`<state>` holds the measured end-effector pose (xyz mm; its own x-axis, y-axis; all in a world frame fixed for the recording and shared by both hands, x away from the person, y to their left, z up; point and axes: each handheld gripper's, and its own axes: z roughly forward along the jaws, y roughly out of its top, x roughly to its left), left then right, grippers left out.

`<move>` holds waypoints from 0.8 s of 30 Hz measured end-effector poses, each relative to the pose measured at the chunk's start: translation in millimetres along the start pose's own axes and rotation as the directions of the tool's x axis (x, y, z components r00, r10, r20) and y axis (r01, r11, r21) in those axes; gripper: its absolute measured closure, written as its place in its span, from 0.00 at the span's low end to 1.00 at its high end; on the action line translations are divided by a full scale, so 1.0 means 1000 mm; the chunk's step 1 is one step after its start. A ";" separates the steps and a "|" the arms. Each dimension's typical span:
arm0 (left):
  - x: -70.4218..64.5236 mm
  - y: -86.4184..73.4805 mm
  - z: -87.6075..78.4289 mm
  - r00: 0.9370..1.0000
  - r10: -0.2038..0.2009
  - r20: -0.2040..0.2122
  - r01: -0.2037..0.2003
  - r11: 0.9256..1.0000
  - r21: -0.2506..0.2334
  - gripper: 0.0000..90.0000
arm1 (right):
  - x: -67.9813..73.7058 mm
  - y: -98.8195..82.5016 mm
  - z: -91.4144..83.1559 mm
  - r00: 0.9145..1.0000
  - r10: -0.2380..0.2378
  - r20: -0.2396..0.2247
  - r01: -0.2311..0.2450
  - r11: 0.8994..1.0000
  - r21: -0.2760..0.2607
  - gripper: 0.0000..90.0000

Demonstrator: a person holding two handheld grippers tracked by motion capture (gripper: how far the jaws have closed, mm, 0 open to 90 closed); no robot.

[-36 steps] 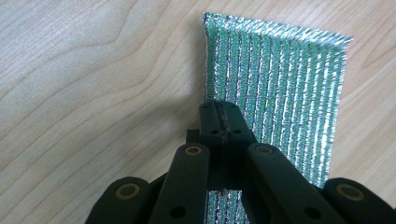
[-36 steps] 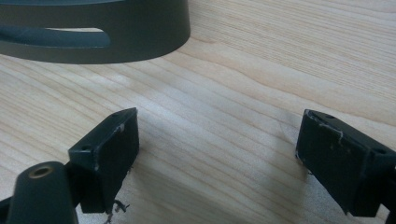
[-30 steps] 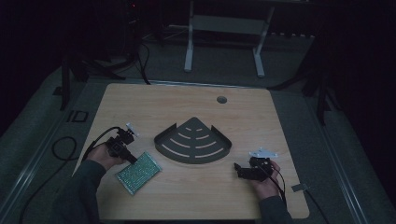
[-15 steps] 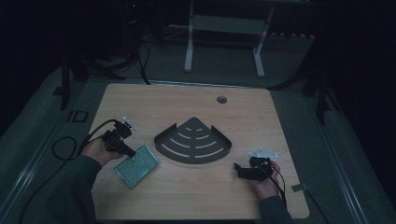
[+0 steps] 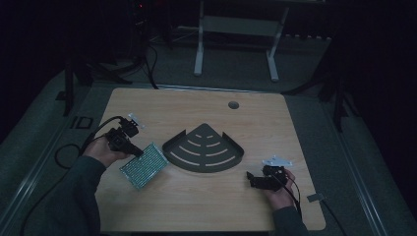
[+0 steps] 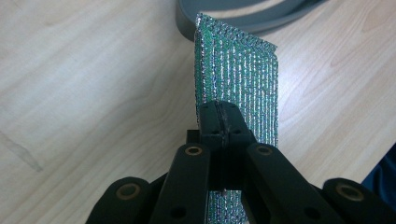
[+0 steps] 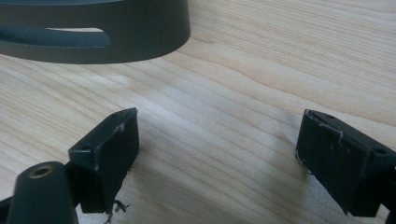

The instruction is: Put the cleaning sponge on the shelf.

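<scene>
on the pale wooden table (image 5: 196,206), near its left side, a flat green perforated circuit board (image 5: 144,165) is gripped at one edge by the left gripper (image 5: 137,153), whose jaws are clamped shut on it; in the left gripper view the board (image 6: 236,79) stands on edge, projecting straight out past the jaws toward the dark grey fan-shaped slotted rack (image 5: 203,148). the grip should be kept firm and the board guided level so its far edge is not caught on the rack's rim. the right gripper (image 7: 217,158) is held with jaws wide apart and nothing between them, just beside the rack, well apart from the board.
</scene>
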<state>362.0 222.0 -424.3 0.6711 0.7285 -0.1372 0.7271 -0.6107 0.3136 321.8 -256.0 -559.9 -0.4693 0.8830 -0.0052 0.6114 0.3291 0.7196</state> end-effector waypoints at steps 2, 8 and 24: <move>-0.002 0.003 -0.003 1.000 0.004 -0.023 -0.004 1.000 -0.004 1.00 | 0.000 0.000 0.000 1.000 0.000 0.000 0.000 1.000 0.000 0.14; -0.004 0.014 -0.010 0.999 0.006 -0.051 -0.007 1.000 -0.011 1.00 | 0.000 0.000 0.000 1.000 0.000 0.000 0.000 1.000 0.000 0.14; -0.011 0.042 -0.020 0.995 0.015 -0.103 -0.016 1.000 -0.012 1.00 | 0.000 0.000 0.000 1.000 0.001 0.000 -0.001 1.000 -0.001 0.14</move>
<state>382.5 194.5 -391.1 0.6635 0.7474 -0.0344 0.7142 -0.6189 0.3271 321.9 -255.9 -559.9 -0.4689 0.8832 -0.0048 0.6108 0.3282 0.7206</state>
